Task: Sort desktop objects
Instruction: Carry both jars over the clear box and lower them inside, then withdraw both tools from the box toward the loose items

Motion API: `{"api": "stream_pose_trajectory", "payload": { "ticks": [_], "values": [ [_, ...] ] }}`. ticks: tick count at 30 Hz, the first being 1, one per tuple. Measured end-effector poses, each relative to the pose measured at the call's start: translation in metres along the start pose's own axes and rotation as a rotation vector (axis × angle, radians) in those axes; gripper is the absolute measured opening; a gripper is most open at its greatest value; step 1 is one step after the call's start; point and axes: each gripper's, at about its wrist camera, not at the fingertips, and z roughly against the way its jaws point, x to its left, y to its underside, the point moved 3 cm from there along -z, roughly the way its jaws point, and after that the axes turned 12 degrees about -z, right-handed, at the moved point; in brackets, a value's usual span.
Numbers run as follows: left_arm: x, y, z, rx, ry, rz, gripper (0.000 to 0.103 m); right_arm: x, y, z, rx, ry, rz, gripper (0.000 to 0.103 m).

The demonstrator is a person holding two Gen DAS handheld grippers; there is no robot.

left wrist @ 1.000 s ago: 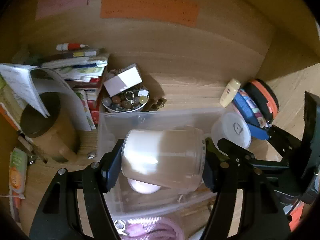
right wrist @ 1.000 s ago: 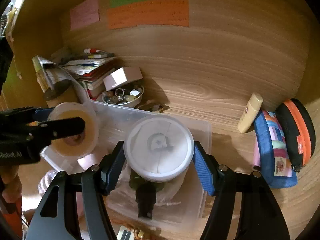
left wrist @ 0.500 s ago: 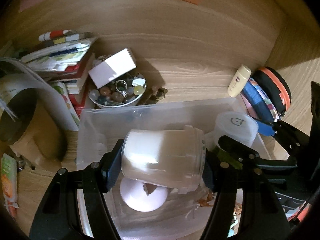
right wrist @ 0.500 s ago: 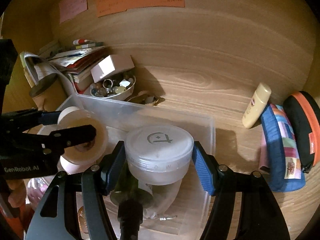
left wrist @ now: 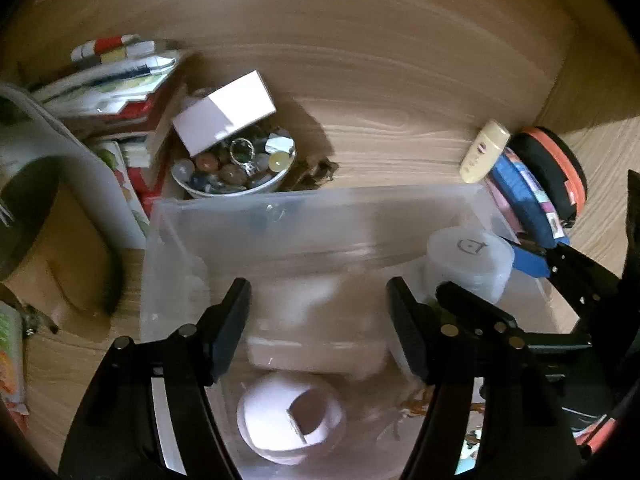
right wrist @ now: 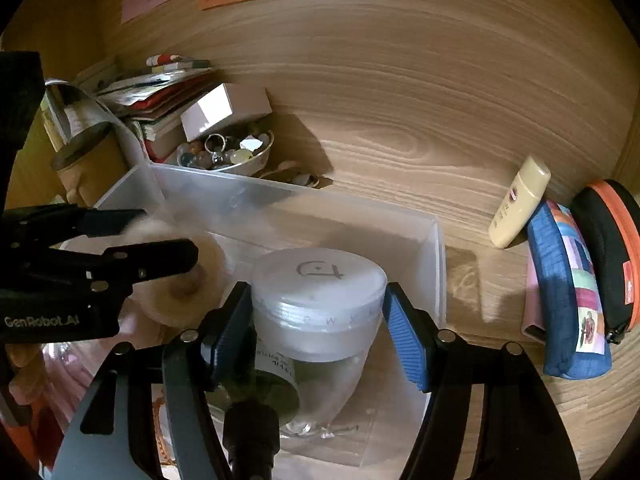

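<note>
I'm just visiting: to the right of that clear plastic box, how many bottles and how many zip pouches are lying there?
Bottles: 1, the cream bottle
Zip pouches: 2, the blue patchwork pouch and the black pouch with orange zip
Total: 3

A clear plastic bin (right wrist: 400,220) sits on pale wood-grain desk (right wrist: 400,120). The jar (right wrist: 320,300) is frosted white. A cream bottle (right wrist: 520,204), a blue patchwork pouch (right wrist: 568,300) and a black, orange-trimmed case (right wrist: 612,256) stand alongside.
</note>
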Motion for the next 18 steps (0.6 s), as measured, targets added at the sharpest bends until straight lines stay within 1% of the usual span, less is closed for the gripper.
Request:
{"api": "stream_pose_trajectory", "payload": {
  "ticks": [1, 3, 4, 8, 9, 11, 13, 15, 18],
  "values": [
    [0.000, 0.000, 0.002, -0.013, -0.006, -0.003, 0.068, 0.001, 0.000, 0.000, 0.001, 0.002, 0.003, 0.063],
    [-0.001, 0.000, 0.009, -0.042, 0.006, -0.004, 0.068, 0.002, 0.001, 0.001, -0.003, 0.006, 0.011, 0.064],
    [-0.002, 0.000, 0.012, -0.053, 0.002, -0.003, 0.068, 0.003, 0.001, 0.001, -0.006, 0.006, 0.015, 0.066],
    [-0.005, -0.001, 0.017, -0.070, -0.032, -0.021, 0.068, 0.007, 0.001, 0.008, -0.036, 0.010, 0.039, 0.075],
    [-0.005, -0.002, 0.018, -0.076, -0.029, -0.027, 0.068, 0.009, 0.002, 0.011, -0.050, 0.012, 0.050, 0.076],
    [-0.003, -0.004, 0.023, -0.094, -0.014, -0.020, 0.068, 0.012, 0.002, 0.015, -0.069, 0.021, 0.065, 0.083],
    [-0.002, -0.004, 0.027, -0.108, -0.012, -0.015, 0.068, 0.015, 0.001, 0.020, -0.086, 0.017, 0.080, 0.084],
    [-0.001, -0.005, 0.032, -0.118, -0.024, -0.012, 0.068, 0.016, 0.000, 0.024, -0.091, 0.003, 0.083, 0.084],
    [0.000, -0.005, 0.042, -0.130, -0.020, -0.005, 0.068, 0.017, -0.001, 0.030, -0.089, -0.007, 0.083, 0.085]
  ]
}}
